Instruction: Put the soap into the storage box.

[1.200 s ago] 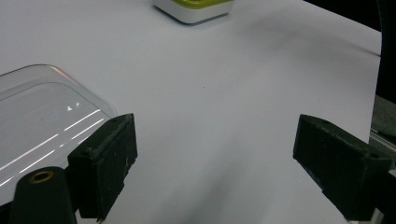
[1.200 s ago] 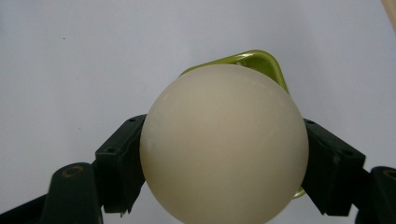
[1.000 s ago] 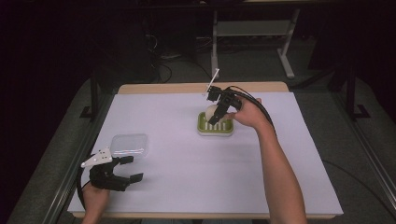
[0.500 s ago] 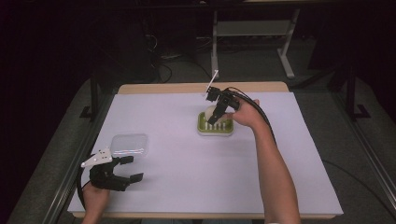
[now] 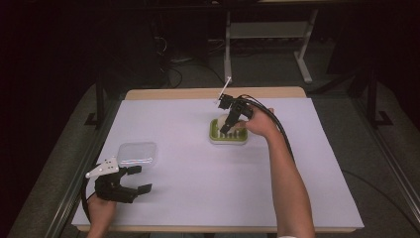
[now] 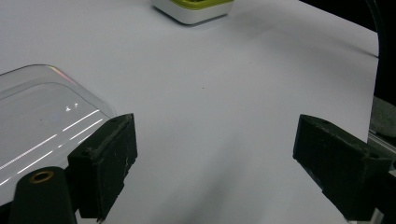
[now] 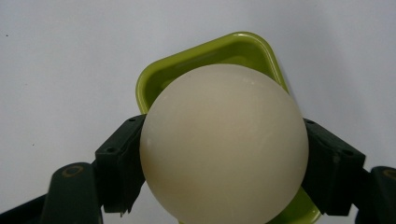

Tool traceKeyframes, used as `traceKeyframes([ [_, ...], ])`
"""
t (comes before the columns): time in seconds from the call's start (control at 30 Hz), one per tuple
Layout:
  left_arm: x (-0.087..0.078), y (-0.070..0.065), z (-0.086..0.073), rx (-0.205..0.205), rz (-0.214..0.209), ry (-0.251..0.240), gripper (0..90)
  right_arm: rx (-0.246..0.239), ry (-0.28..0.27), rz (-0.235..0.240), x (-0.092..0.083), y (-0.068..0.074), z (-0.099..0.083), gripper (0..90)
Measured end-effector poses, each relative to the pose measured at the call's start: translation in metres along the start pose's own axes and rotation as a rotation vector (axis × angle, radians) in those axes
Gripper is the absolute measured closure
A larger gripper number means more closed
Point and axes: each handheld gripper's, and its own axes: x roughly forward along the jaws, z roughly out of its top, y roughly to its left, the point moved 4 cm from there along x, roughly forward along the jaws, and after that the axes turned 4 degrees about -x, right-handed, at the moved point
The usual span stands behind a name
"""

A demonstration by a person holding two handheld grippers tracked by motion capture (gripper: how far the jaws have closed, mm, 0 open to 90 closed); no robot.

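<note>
Right gripper view, gripper (image 7: 224, 172) clasping ball (image 7: 224, 144)

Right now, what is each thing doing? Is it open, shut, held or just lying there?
Right claw: shut on the ball, above the tray.
Ball: cream, held between both jaws.
Tray: green inside, uncovered, on the table.
Lid: clear, off the tray, flat on the table.
Left claw: open, holding nothing, beside the lid.
</note>
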Motion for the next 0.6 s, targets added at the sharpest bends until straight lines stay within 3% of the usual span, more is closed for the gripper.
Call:
traceKeyframes([
  [0.6,0.001,0.0,0.0,0.0,-0.002,0.004,12.9,0.043,0.013,0.009,0.011,-0.006,-0.012,23.8],
])
